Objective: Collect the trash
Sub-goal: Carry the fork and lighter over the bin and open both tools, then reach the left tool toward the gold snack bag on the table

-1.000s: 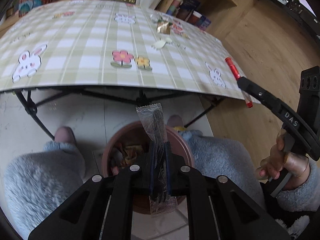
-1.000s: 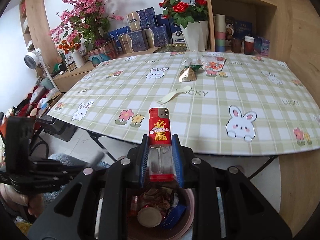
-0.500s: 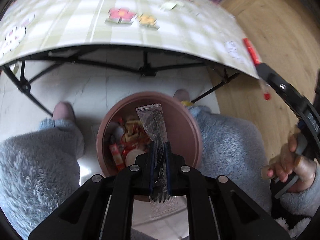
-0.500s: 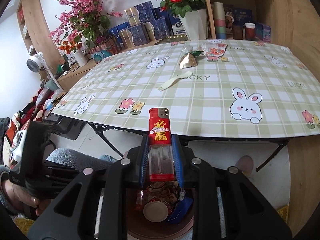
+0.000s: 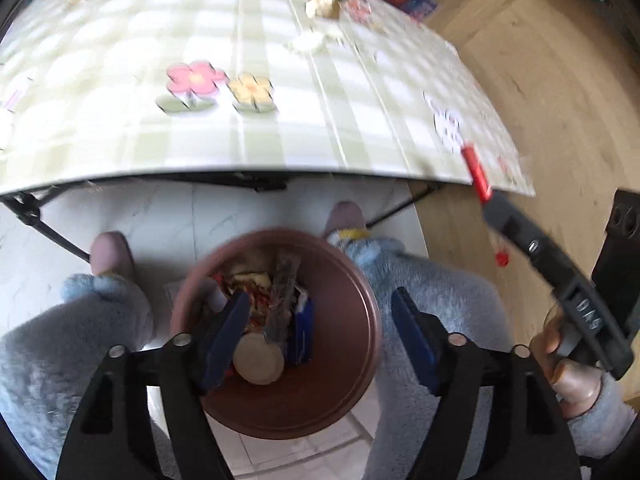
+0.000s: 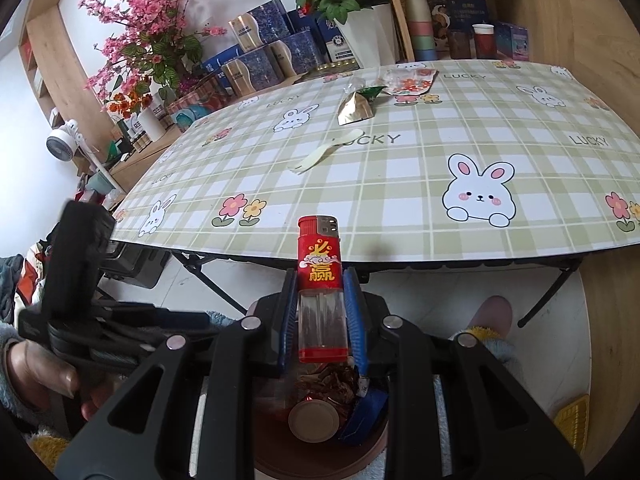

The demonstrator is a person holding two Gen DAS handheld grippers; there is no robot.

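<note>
Your left gripper [image 5: 320, 320] has let go since a moment ago: its jaws now stand spread wide over the brown bin [image 5: 344, 400], and the wrapped fork packet [image 5: 284, 292] lies inside on the other trash. Your right gripper [image 6: 322, 312] is clamped on the red lighter [image 6: 320, 280], above the bin. Farther off, on the checked table [image 6: 400, 184], lie a pale plastic spoon [image 6: 326, 154], a gold wrapper [image 6: 356, 106] and a clear wrapper [image 6: 410, 80].

Left gripper [image 5: 324, 328] spread wide above bin [image 5: 352, 280], wrapped fork [image 5: 282, 300] inside
</note>
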